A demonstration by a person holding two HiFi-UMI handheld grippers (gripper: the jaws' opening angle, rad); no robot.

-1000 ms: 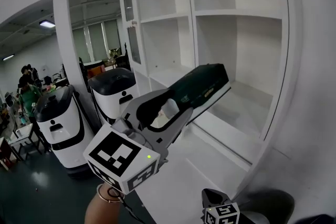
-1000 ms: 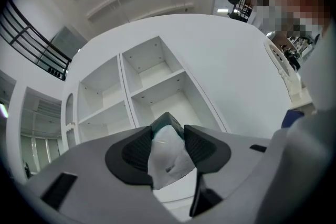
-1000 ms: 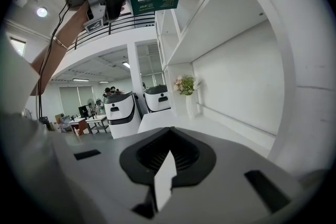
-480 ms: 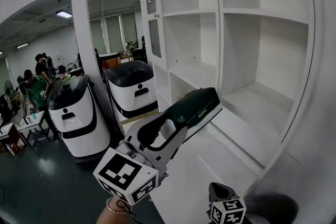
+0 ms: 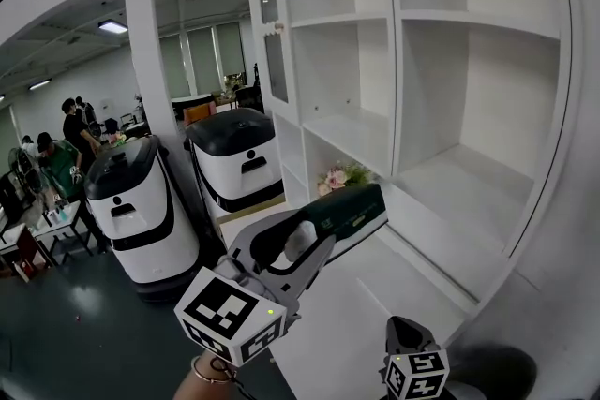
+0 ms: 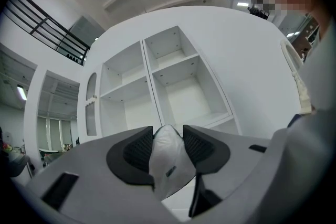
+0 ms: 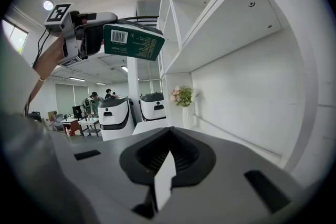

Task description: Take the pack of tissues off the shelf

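— What sits nearest?

— The right claw (image 5: 405, 334), low at the bottom edge of the head view, with its marker cube (image 5: 419, 377) turned toward us. Its own view shows the two jaws closed together.

— And the other one?

— The left claw (image 5: 317, 231) is just beyond and to the left, stretched out roughly level and clamped on the pack of tissues (image 5: 345, 212). In the left gripper view the pale end of the pack is pinched between the dark ribbed pads, both pressing on it.

— So where is the pack exactly?

— In the air, off the shelf, in front of the shelf unit (image 5: 393, 61) and above the white tabletop (image 5: 323, 347) at its foot. It is dark green with pale print (a barcode shows on one face in the right gripper view). It lies long-ways out from the jaws, its far end tipped slightly upward.

— Anything behind it?

— A small bunch of pink and green flowers (image 5: 341, 176) shows just past the pack's top edge, beside the unit's lower compartment. Then the unit itself rises, white, split by an upright into two columns of compartments.

— Further out?

— To the left, two white robots (image 5: 139, 215) with dark tops stand side by side on the dark floor (image 5: 84, 323). Past them, several people (image 5: 58, 166) are gathered at the far left, under a lit ceiling panel (image 5: 112, 26).
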